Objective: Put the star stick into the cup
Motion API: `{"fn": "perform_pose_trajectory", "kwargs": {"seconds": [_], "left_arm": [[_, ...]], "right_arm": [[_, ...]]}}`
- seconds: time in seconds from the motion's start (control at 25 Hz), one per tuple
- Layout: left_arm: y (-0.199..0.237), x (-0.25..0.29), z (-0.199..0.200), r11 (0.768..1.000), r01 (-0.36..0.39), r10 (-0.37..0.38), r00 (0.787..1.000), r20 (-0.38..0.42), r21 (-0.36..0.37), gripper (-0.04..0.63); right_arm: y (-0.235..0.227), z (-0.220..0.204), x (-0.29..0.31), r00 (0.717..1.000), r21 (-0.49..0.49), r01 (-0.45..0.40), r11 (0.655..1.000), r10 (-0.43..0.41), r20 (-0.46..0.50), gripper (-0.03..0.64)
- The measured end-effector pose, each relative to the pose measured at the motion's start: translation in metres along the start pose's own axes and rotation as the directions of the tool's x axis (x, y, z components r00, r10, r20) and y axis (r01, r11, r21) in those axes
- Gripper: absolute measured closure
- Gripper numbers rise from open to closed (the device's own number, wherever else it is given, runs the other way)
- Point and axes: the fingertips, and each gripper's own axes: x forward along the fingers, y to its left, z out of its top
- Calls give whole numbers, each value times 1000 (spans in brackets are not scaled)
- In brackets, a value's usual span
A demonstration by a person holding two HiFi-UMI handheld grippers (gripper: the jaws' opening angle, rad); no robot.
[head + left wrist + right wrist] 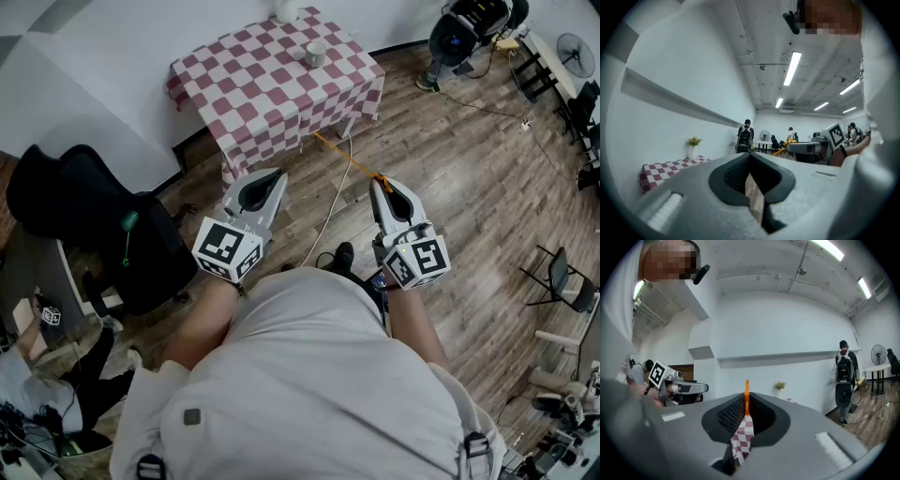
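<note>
Head view: the right gripper (382, 183) is clenched on one end of the single orange star stick (347, 157), which juts ahead of its jaws toward one checkered table (262, 89). One cup (316, 53) stands there, well beyond the stick's tip. The left gripper (267, 178) is alongside. Left gripper view: the left gripper (750, 157) is closed on nothing. Right gripper view: the right gripper (746, 404) pinches the star stick (746, 393) upright. It looks thin, light and stiff, and, held by the end, likely to pivot
</note>
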Motion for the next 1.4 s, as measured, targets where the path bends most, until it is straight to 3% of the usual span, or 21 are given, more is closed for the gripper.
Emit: {"fn": "perform_pose_trajectory", "kwargs": {"seconds": [0.8,1.08,1.4], "left_arm": [[18,21,-14,1000,-13,12,999,-37,-24,593],[26,67,-13,999,-40,39,998,-53,-8,593],[36,152,-13,996,-89,88,993,-83,-10,592]], "right_arm": [[-22,-11,14,1000,12,8,1000,-8,-25,589],[-70,-14,33,1000,41,-15,999,15,-14,589],[-157,-10,65,998,31,-48,998,49,-30,589]]}}
